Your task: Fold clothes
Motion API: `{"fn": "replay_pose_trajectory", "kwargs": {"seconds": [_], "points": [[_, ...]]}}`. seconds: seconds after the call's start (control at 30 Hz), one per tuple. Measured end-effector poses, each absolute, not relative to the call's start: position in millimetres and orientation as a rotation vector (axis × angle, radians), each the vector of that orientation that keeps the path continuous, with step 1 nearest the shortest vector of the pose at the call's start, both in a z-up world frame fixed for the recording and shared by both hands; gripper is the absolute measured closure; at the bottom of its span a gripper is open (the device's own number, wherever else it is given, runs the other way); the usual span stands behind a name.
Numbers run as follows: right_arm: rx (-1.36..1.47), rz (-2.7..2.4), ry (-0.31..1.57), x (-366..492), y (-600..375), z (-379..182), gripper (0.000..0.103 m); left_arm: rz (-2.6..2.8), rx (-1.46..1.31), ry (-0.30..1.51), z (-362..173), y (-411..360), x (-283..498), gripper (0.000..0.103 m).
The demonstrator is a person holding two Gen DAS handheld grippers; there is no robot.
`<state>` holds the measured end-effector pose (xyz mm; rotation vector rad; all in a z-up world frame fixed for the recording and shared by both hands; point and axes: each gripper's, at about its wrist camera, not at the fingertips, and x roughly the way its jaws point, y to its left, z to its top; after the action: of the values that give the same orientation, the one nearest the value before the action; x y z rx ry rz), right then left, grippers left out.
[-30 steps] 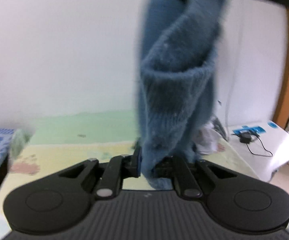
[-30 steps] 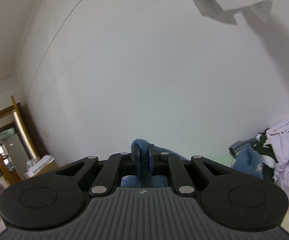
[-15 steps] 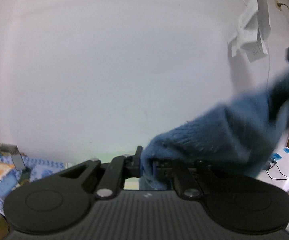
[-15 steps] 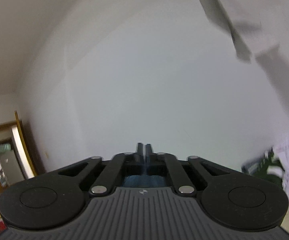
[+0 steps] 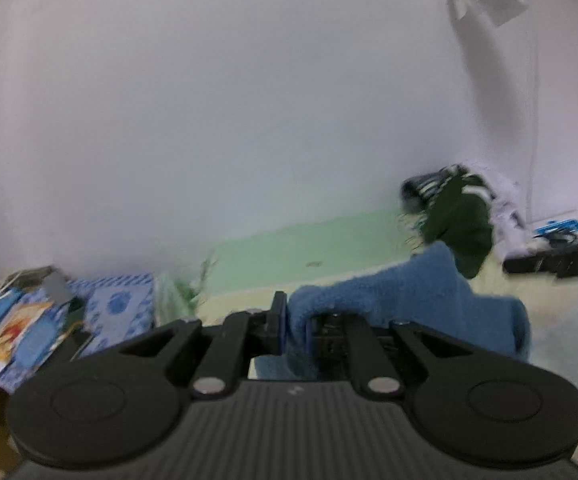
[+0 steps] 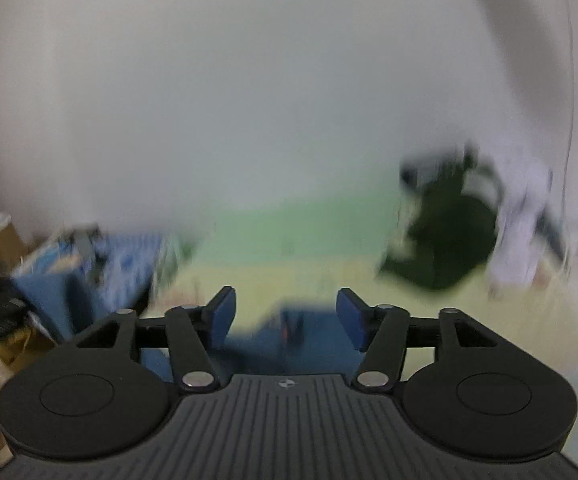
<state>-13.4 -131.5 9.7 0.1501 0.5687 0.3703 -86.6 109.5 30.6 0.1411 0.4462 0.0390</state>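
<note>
The left claw (image 5: pixel 295 320) was clamped tight on the fuzzy blue sweater (image 5: pixel 417 300), which trailed off to its right over the pale green-and-yellow bed (image 5: pixel 289 248). The right claw (image 6: pixel 285 316) had just sprung wide, its jaws opening, blue pads (image 6: pixel 221 316) clear of the blurred blue knit lying below them. A dark green garment (image 6: pixel 449 240) lay heaped farther right.

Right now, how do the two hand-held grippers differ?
The left hand-held gripper is shut on the blue sweater; the right hand-held gripper has just been opening and grips nothing. Blue fabric shows blurred below its gap. Both have blue pads and point toward the bed.
</note>
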Motion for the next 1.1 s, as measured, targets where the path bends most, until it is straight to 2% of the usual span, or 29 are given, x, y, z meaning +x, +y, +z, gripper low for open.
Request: {"fn": "replay_pose_trajectory", "kwargs": {"seconds": [0.03, 0.2, 0.33, 0.43, 0.6, 0.63, 0.67, 0.7, 0.73, 0.87, 1.0, 1.1], "points": [[0.148, 0.371, 0.612, -5, -129, -6, 0.035, 0.058, 0.141, 0.454, 25, 110, -91, 0.095], [0.135, 0.349, 0.826, 9, -126, -81, 0.035, 0.117, 0.134, 0.531, -5, 121, -116, 0.094], [0.211, 0.36, 0.928, 15, -126, -107, 0.035, 0.17, 0.126, 0.602, -20, 124, -122, 0.092], [0.151, 0.376, 0.893, 20, -116, -110, 0.035, 0.215, 0.118, 0.633, -28, 123, -122, 0.086], [0.0, 0.448, 0.843, 31, -84, -108, 0.035, 0.27, 0.133, 0.662, -38, 121, -116, 0.085], [0.006, 0.461, 0.869, 34, -83, -111, 0.037, 0.276, 0.132, 0.663, -39, 121, -114, 0.085], [0.026, 0.49, 0.902, 36, -81, -114, 0.045, 0.284, 0.129, 0.664, -41, 122, -112, 0.085], [0.042, 0.512, 0.925, 36, -81, -115, 0.075, 0.293, 0.124, 0.668, -43, 123, -110, 0.085], [0.057, 0.53, 0.943, 35, -81, -116, 0.097, 0.295, 0.116, 0.672, -44, 124, -108, 0.085], [0.161, 0.52, 0.924, 34, -103, -101, 0.098, 0.286, 0.093, 0.663, -41, 129, -102, 0.085], [0.342, 0.521, 0.887, 34, -136, -76, 0.099, 0.288, 0.089, 0.617, -30, 134, -96, 0.093], [0.4, 0.482, 0.786, 29, -160, -42, 0.099, 0.282, 0.06, 0.567, -13, 145, -90, 0.094]]}}
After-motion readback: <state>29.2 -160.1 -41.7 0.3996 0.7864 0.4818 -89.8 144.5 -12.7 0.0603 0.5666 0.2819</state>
